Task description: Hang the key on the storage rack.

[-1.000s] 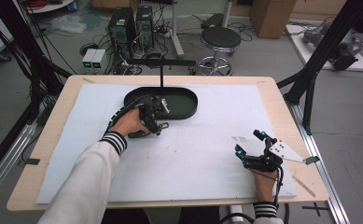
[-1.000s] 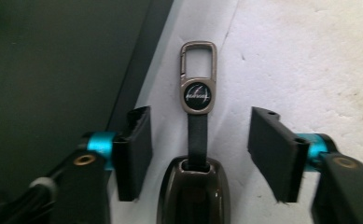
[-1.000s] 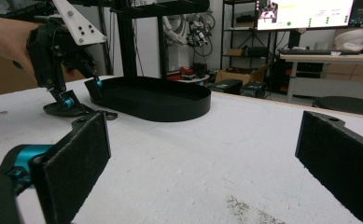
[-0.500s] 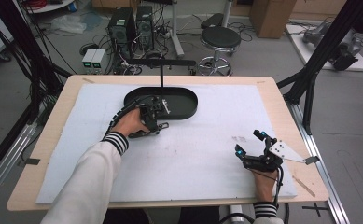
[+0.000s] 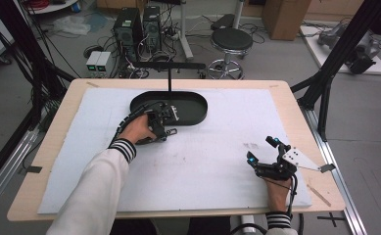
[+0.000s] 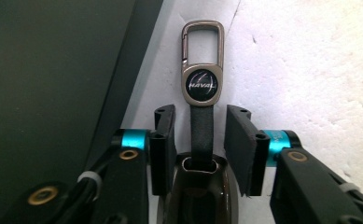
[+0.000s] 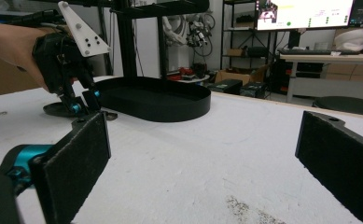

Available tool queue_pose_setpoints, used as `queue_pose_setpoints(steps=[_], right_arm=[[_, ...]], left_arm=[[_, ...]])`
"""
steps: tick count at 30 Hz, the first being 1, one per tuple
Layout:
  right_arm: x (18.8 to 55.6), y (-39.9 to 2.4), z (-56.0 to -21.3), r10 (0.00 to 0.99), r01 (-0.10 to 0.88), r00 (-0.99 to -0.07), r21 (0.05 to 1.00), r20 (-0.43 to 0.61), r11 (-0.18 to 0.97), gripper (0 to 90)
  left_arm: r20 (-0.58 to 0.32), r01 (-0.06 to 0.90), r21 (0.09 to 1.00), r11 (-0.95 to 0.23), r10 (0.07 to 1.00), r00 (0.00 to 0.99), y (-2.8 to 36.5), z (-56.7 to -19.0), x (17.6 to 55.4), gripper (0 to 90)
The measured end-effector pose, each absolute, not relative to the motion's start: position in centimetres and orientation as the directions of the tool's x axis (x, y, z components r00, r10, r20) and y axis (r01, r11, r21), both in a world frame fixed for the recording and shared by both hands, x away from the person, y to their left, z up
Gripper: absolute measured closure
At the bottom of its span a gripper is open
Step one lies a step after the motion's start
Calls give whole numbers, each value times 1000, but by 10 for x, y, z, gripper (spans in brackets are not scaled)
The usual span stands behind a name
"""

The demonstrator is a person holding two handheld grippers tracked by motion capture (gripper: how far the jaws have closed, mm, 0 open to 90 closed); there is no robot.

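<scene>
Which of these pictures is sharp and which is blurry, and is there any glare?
Left gripper view: keychain crisp, logo readable, white mat overexposed at right. Right gripper view: near pads soft, black tray clearer, bright monitor washed out. High view: even lighting, soft shadows, slightly grainy.

White sleeve [image 5: 92, 188], b/w striped cuffs

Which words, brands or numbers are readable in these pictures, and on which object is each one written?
"HAVAL": on the round black emblem of the metal key fob, lying between the left gripper's open jaws.
Monitor in the right gripper view: coloured text, too blurred to read.
</scene>
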State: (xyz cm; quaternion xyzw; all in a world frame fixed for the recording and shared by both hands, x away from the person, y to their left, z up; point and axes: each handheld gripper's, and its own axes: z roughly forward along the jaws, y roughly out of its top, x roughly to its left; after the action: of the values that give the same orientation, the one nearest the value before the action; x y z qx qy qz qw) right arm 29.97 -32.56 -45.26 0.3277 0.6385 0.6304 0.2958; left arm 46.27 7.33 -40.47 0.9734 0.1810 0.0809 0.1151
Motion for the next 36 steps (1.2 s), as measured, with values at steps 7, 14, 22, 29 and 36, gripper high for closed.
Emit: queue_pose_setpoints(steps=[7,14,22,29,36], right_arm=[[299,-326,-453,791,47,-611,999,37,-10,21],[299,-326,-453,791,45,-610,999,36,-11,21],[299,-326,-453,791,43,-611,999,42,-20,21],[299,-326,-453,791,46,-610,999,46,-23,21],[299,-326,-453,791,45,-611,999,46,-23,21]], left_arm=[[105,332,239,-913,364,925,72,-404,464,742],[108,347,223,-911,376,920,69,-404,462,801],[123,353,218,-910,384,915,68,-402,459,824],[119,334,225,-915,366,923,71,-396,456,835],[135,344,328,-880,404,905,87,-379,451,836]])
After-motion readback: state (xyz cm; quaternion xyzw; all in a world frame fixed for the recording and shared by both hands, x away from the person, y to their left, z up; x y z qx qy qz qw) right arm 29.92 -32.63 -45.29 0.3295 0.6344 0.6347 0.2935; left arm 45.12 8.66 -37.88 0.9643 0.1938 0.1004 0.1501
